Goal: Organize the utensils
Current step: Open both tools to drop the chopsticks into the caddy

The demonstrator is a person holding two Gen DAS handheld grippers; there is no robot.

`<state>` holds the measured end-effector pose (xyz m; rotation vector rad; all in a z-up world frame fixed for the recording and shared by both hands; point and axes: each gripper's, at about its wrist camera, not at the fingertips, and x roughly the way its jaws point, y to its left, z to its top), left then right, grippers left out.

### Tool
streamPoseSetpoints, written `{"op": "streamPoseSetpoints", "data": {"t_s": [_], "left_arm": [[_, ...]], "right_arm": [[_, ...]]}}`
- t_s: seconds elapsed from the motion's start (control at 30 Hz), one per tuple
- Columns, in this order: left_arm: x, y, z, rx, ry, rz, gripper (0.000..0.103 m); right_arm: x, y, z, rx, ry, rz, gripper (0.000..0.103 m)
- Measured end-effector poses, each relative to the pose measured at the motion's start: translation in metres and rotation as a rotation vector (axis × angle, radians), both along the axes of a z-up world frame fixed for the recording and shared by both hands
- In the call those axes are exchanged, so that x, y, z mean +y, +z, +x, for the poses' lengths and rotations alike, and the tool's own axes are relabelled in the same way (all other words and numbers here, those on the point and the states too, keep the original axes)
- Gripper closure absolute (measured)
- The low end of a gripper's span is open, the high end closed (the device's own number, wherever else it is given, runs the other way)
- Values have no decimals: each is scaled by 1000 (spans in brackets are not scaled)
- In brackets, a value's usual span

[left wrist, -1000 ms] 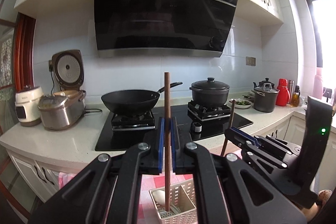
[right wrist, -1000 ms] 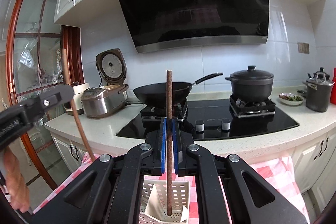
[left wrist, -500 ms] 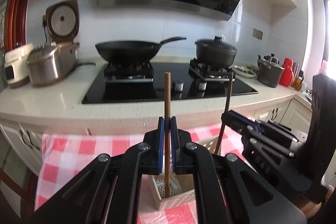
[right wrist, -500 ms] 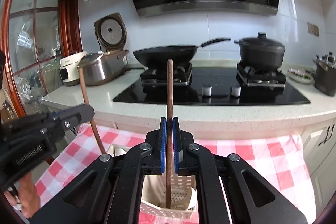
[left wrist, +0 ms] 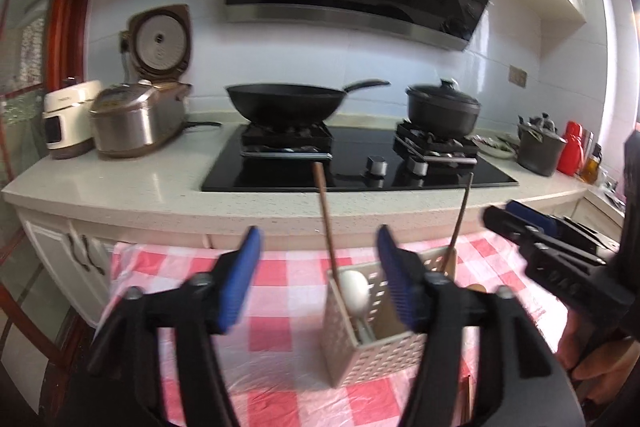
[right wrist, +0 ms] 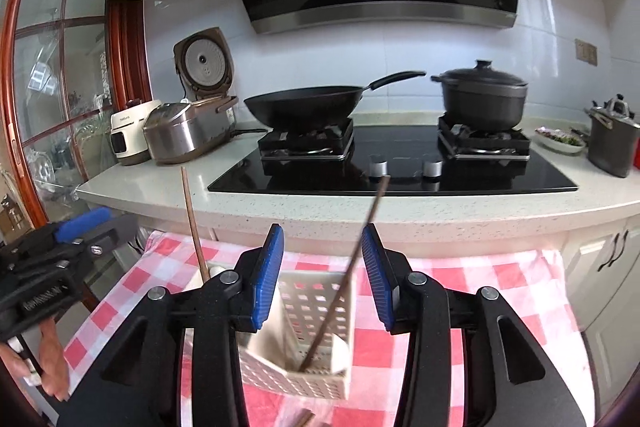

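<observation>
A white perforated utensil holder (left wrist: 380, 351) (right wrist: 312, 323) stands on a red-and-white checked cloth (left wrist: 280, 291) (right wrist: 480, 291). Two brown wooden chopsticks lean inside it: one (left wrist: 326, 223) (right wrist: 194, 223) at its left, the other (left wrist: 460, 223) (right wrist: 352, 267) at its right. A white spoon (left wrist: 354, 291) also sits in it. My left gripper (left wrist: 318, 275) is open, jaws wide either side of the holder's top. My right gripper (right wrist: 322, 267) is open around the right chopstick without touching it. Each gripper shows at the edge of the other's view, the right one (left wrist: 532, 227) and the left one (right wrist: 80, 223).
Behind the cloth runs a white counter (left wrist: 120, 187) with a black hob (right wrist: 400, 167), a wok (left wrist: 284, 103), a lidded black pot (right wrist: 484, 95), two rice cookers (left wrist: 136, 115) at left and a grey pot (right wrist: 612, 143) at right.
Both grippers opened and let go of their chopsticks, which now lean in the holder. Both grippers have dropped lower and closer to the holder.
</observation>
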<state>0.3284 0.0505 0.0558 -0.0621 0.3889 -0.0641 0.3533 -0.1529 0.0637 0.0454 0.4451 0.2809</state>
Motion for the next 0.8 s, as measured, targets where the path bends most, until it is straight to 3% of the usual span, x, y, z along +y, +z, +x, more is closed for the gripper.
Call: {"op": "streamPoseSetpoints", "data": {"t_s": [0.13,0.23,0.5,0.8], "left_arm": [[11,-1,-34,-48,63,-6,14],[14,-8,-64,-76,108,8,6],[7,-30,-122,-57,127,56,5],[0,-71,-156,28,95,42,5]], "right_arm": [[-18,-1,-28,-11,-25,0,63],[-28,-5,-49,-10,-38,-2,63],[-48,-35,-103,48,-72,9,60],[-64,-89,-131,193,-106,40,60]]}}
